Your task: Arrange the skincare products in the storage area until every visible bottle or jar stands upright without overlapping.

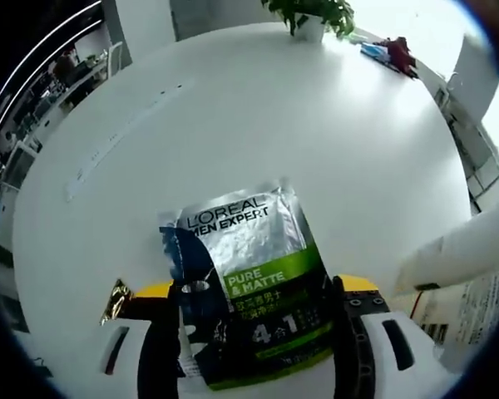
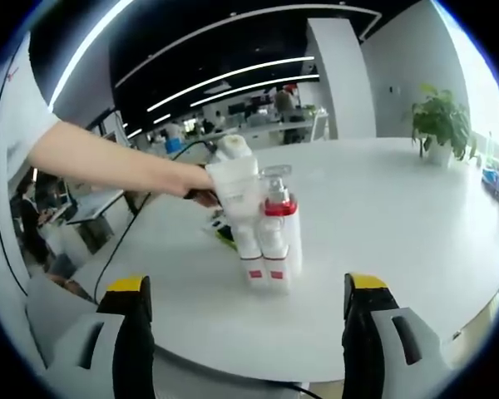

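Silver-green L'Oréal Men Expert sachet [image 1: 249,283] sits between tool [image 1: 254,332] jaws.

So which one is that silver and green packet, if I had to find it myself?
Start at the big round white table with the potted plant at its far edge. At the near edge, between the left gripper's two black jaws, is a flat L'Oreal Men Expert sachet. Unlike the white tube to its right, it is a silver foil pouch with a green Pure & Matte band.

Silver, navy and green pouch [image 1: 254,291] with white lettering, white bottles [image 2: 269,237] with red caps and bands, white table [image 2: 382,249], green plant [image 2: 439,120], black-yellow gripper jaws.
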